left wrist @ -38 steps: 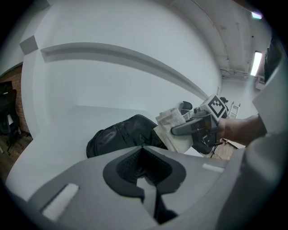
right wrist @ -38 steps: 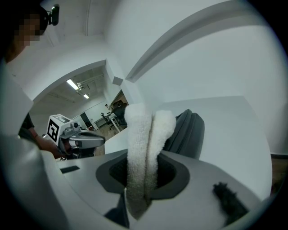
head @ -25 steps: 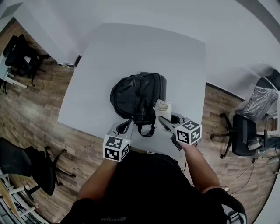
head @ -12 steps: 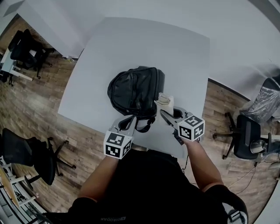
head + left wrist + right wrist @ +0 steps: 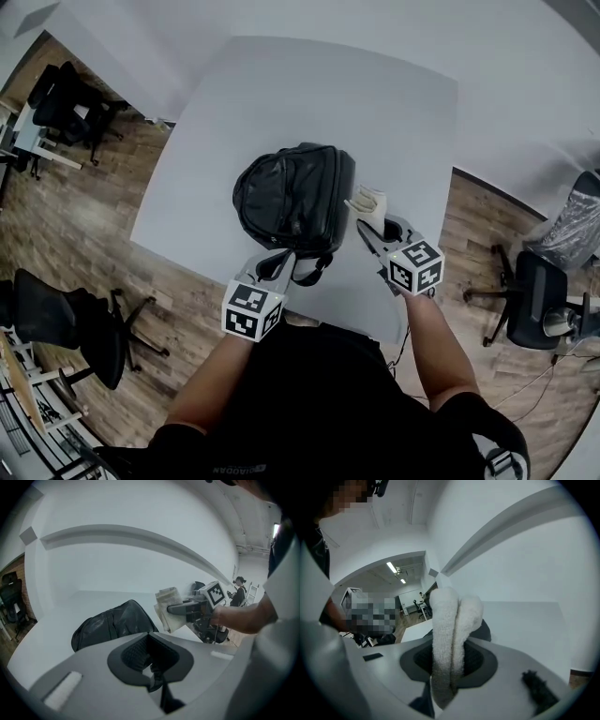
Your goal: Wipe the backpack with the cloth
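Observation:
A black backpack (image 5: 293, 199) lies on the white table (image 5: 375, 112), its dark body also filling the left gripper view (image 5: 110, 623). At its near end, my left gripper (image 5: 272, 267) is shut on a black strap (image 5: 157, 681) of the backpack. My right gripper (image 5: 370, 214) is shut on a folded white cloth (image 5: 367, 201), held against the backpack's right side. The left gripper view shows that cloth (image 5: 168, 607) pinched in the right gripper (image 5: 185, 610). In the right gripper view the cloth (image 5: 450, 630) stands up out of the jaws and hides most of the backpack (image 5: 486, 630).
The near table edge (image 5: 347, 323) runs just under both grippers. Black office chairs stand on the wood floor at the left (image 5: 66, 328), far left (image 5: 61, 108) and right (image 5: 525, 291). A white wall (image 5: 525, 84) rises beyond the table.
My right gripper has carried the cloth farther from me along the backpack's right side. The left gripper has stayed at the near strap.

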